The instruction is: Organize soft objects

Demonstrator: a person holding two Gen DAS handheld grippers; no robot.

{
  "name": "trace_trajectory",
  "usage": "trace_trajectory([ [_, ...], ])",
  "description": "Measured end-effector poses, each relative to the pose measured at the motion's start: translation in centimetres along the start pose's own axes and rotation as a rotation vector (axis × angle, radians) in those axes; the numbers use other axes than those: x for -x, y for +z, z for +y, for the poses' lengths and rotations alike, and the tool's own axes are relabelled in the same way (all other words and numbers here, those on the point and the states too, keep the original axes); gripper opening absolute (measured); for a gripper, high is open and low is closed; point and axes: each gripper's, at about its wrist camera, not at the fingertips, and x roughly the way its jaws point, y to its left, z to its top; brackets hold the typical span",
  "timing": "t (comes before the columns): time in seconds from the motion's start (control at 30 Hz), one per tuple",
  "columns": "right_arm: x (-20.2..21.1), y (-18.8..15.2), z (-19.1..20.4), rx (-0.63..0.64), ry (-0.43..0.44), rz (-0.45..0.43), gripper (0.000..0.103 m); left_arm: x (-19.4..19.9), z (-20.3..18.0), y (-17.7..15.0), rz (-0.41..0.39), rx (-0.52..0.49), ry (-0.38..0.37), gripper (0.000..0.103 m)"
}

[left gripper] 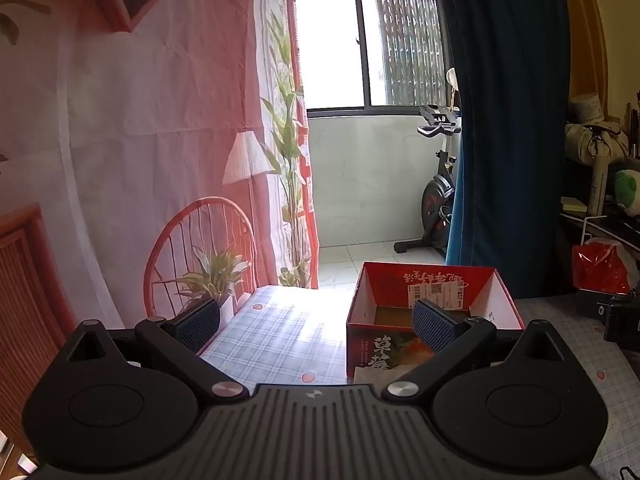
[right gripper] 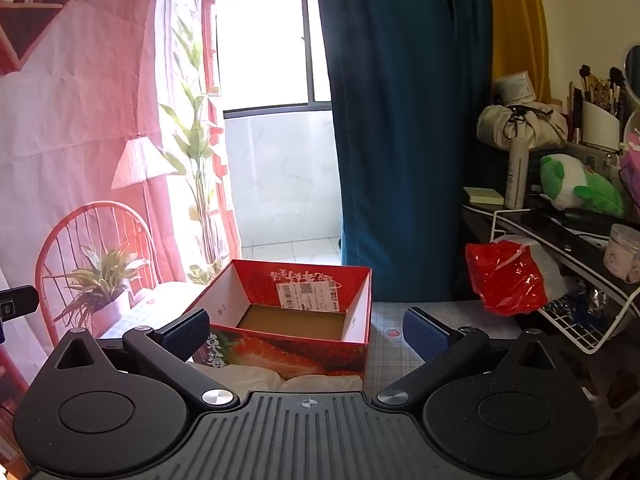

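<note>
A red strawberry-print cardboard box [right gripper: 304, 354] stands open and empty on the checked tablecloth [right gripper: 386, 354]; it also shows in the left wrist view [left gripper: 436, 292]. White soft items [right gripper: 280, 378] lie against its near side, partly hidden by my right gripper's body; a white edge of them shows in the left wrist view [left gripper: 376, 376]. My right gripper [right gripper: 308, 330] is open and empty, its fingers either side of the box front. My left gripper [left gripper: 318, 320] is open and empty, left of the box, its right finger [left gripper: 434, 326] over the box's near rim.
A red plastic bag [right gripper: 506, 280] lies at the table's right, by a white wire rack [right gripper: 592, 320]. A green and white plush toy [right gripper: 576, 186] sits on the shelf above. A blue curtain [right gripper: 404, 120] hangs behind the box. A printed backdrop [left gripper: 140, 140] hangs left.
</note>
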Motion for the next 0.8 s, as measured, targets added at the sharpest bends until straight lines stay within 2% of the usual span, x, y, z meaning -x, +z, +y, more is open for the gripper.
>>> trace_trajectory([
  [0.23,0.0,-0.3,0.8,-0.007,-0.020,0.013,0.103,-0.3,0.7,-0.2,0.027,0.026,-0.023,0.103],
  [0.3,-0.4,0.0,-0.5,-0.046,0.006,0.019,0.103,-0.5,1.1,0.7,0.031,0.019,-0.017,0.103],
  [0.47,-0.1,0.4,-0.6,-0.046,0.007,0.014,0.103,-0.4,2.2,1.2,0.025,0.028,-0.022,0.103],
  [0.53,-0.4,-0.1,-0.6,-0.035,0.005,0.014,0.103,-0.6,0.6,0.5,0.021,0.006,-0.010,0.103],
  [0.8,-0.4,0.0,-0.6,-0.034,0.002,0.011,0.103,-0.5,0.4,0.4,0.017,0.003,-0.009,0.103],
])
